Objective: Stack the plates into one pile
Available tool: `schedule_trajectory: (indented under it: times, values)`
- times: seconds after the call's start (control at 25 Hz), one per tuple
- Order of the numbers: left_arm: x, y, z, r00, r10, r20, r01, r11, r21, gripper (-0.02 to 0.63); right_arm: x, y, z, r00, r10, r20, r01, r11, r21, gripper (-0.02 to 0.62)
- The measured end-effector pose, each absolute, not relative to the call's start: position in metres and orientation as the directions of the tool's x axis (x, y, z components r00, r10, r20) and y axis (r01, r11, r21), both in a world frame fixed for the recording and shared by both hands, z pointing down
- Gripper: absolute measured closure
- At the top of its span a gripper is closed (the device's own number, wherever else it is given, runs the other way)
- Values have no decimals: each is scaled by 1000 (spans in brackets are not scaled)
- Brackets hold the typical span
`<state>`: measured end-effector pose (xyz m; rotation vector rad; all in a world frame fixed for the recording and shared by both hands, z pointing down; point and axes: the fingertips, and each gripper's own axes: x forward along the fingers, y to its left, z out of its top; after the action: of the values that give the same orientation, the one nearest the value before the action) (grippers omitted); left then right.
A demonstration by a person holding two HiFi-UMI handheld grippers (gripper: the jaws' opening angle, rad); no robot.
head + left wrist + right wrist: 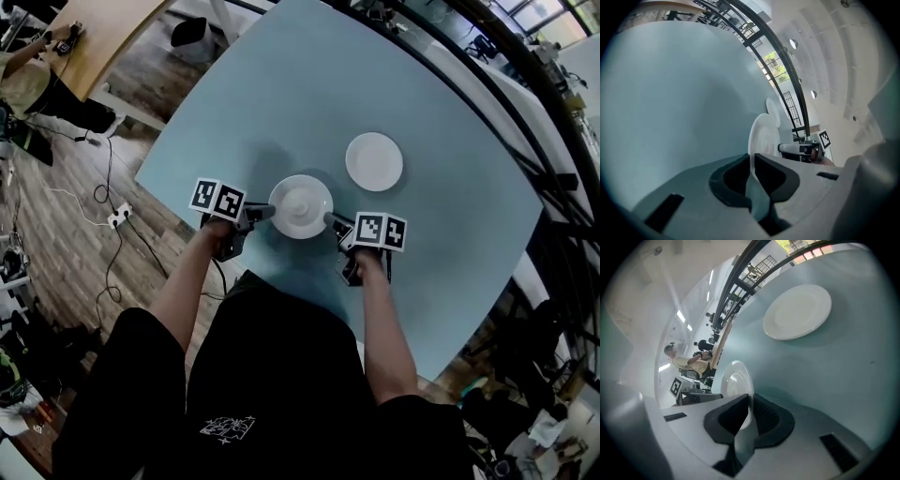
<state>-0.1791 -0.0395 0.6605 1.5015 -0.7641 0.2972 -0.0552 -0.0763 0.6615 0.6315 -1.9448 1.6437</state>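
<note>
Item 1: white plate (301, 205), held above the pale blue table (281, 84) by two opposite edges.
- Left gripper (267, 213): jaws narrow, clamped on the plate's left rim.
- Right gripper (330, 220): jaws narrow, clamped on its right rim.

Item 2: second white plate (374, 161), flat on the table, just beyond and right of item 1, not touching it.

My left hand-held gripper (266, 213) and right hand-held gripper (330, 220) point forward and down, jaws clamped on opposite rims of one plate (302, 202).
</note>
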Motion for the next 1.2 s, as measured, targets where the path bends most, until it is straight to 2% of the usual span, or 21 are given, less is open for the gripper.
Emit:
schedule_trajectory:
  times: [0.56, 1.2]
  values:
    - [-130, -130, 662, 789, -143, 598, -610, -57, 790, 568, -1, -144, 660, -709, -201, 676, -697, 50, -715, 561]
    - [-68, -212, 653, 798, -70, 598, -599, -197, 776, 569, 62, -206, 655, -652, -332, 682, -717, -22, -696, 560]
